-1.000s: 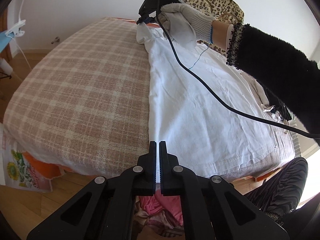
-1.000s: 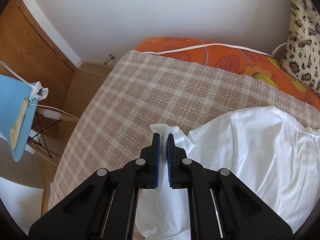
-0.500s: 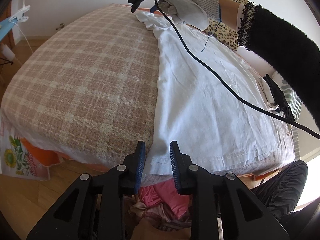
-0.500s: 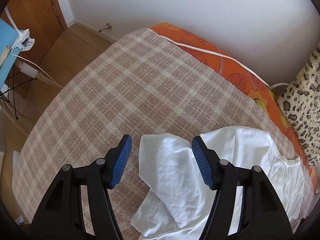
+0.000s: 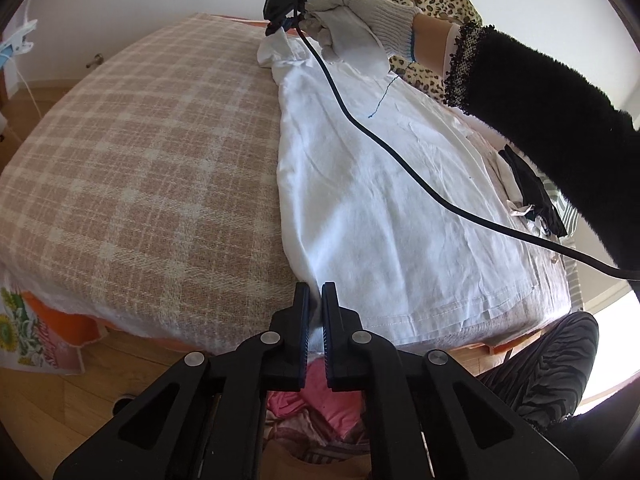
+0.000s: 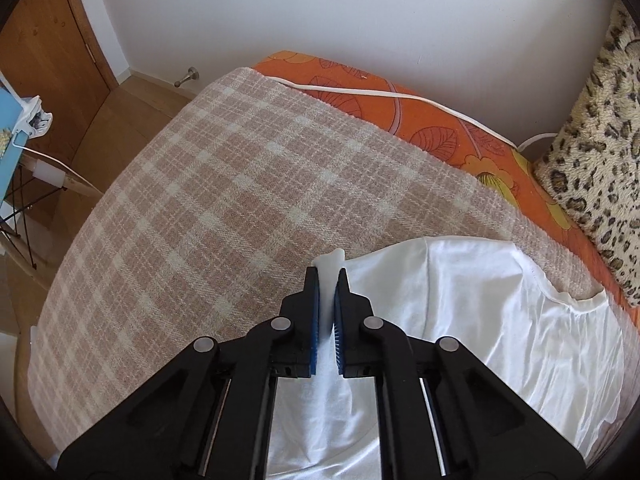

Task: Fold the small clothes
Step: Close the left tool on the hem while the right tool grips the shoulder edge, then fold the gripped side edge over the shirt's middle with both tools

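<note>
A white T-shirt [image 5: 384, 208] lies flat on a plaid blanket [image 5: 140, 168] over the bed. My left gripper [image 5: 315, 294] is shut on the shirt's near left hem corner at the bed's front edge. My right gripper [image 6: 329, 276] is shut on the shirt's left sleeve, whose white tip pokes out beyond the blue pads. The shirt body [image 6: 500, 320] spreads to the right of it. In the left wrist view the right gripper [image 5: 280, 26] shows at the far end, held by a gloved hand [image 5: 352, 20].
An orange floral sheet [image 6: 420, 120] and a leopard-print cushion [image 6: 592, 168] lie at the bed's head by the wall. A black cable [image 5: 400, 160] trails over the shirt. Pink clothes [image 5: 320, 404] sit on the floor below. Dark garments [image 5: 532, 200] lie at the right.
Both grippers were shut a second ago, opened half a second ago, and have shut again: the left on the hem corner, the right on the sleeve.
</note>
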The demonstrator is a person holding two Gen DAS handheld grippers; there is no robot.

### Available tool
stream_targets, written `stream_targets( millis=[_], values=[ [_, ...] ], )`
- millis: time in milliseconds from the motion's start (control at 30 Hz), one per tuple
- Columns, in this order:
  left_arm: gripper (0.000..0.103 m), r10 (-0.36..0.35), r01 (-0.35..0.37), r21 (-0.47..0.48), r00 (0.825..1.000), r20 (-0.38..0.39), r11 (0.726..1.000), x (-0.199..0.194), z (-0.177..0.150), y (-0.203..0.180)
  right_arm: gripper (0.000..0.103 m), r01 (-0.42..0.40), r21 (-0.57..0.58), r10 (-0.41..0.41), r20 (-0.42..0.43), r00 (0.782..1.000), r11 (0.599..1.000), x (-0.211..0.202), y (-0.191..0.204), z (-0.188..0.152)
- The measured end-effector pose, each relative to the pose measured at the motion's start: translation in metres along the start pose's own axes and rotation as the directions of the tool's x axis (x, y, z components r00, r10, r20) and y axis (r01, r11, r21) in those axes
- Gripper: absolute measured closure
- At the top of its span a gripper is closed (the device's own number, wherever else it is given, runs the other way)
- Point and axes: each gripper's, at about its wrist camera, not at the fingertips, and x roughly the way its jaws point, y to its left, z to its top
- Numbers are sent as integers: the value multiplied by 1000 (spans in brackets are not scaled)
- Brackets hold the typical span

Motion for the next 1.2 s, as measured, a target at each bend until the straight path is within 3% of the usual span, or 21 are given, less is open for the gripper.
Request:
stream_targets(
  millis=[433,667,1200],
  values=[
    [100,-58,55,78,998,36,995,-4,8,-32,96,-55,102,43,121,992,993,-59,-56,-7],
    [100,-99,91,186,994,36,978,-2,9,-65,96,-60,176,31,165,986,983,-81,-106,-30],
    [100,-120,136,320,990,-69,937,35,-1,-116,96,42,304,-82,119,990,952,-72,-190,-84]
  ],
)
